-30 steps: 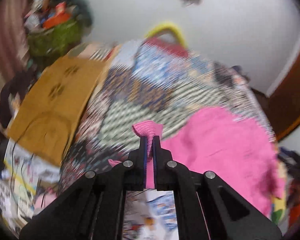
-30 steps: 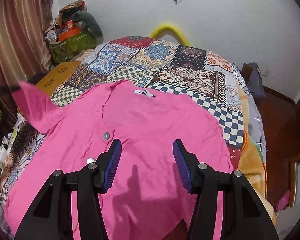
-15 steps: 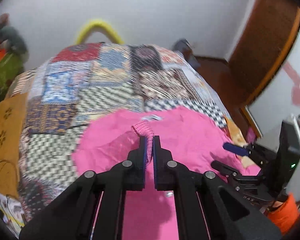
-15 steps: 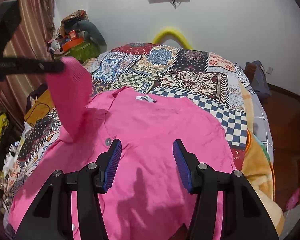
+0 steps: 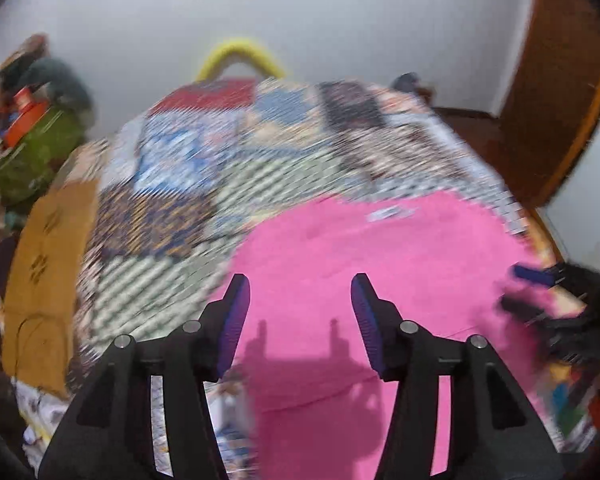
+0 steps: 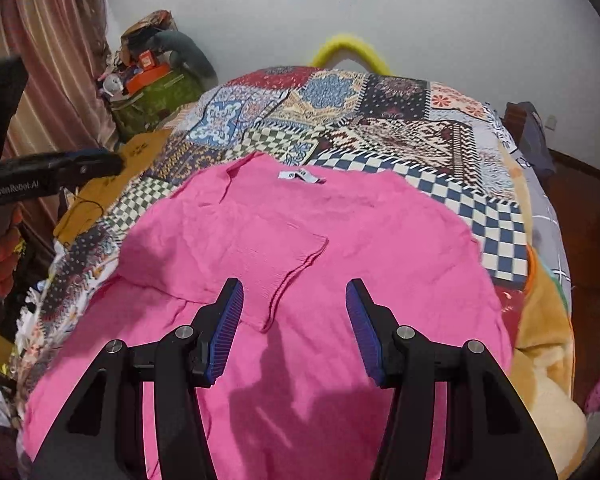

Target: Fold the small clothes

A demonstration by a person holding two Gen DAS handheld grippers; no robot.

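A pink knit cardigan (image 6: 340, 232) lies flat on a patchwork quilt (image 6: 380, 120), its white neck label (image 6: 300, 176) at the far end. Its left sleeve (image 6: 268, 264) lies folded across the chest. My right gripper (image 6: 294, 320) is open and empty just above the cardigan's lower middle. My left gripper (image 5: 300, 316) is open and empty above the cardigan (image 5: 380, 272); that view is blurred. The left gripper also shows at the left edge of the right wrist view (image 6: 96, 162). The right gripper shows at the right edge of the left wrist view (image 5: 536, 280).
A yellow curved tube (image 6: 352, 50) stands at the bed's head against the white wall. A green bag piled with clutter (image 6: 156, 92) sits at the far left. A mustard cloth (image 5: 48, 272) hangs on the bed's left side. A wooden door (image 5: 560, 100) is on the right.
My left gripper has opened and let go of the pink sleeve, which now lies folded across the cardigan's chest. The left gripper has swung back to the left. The right gripper has stayed open.
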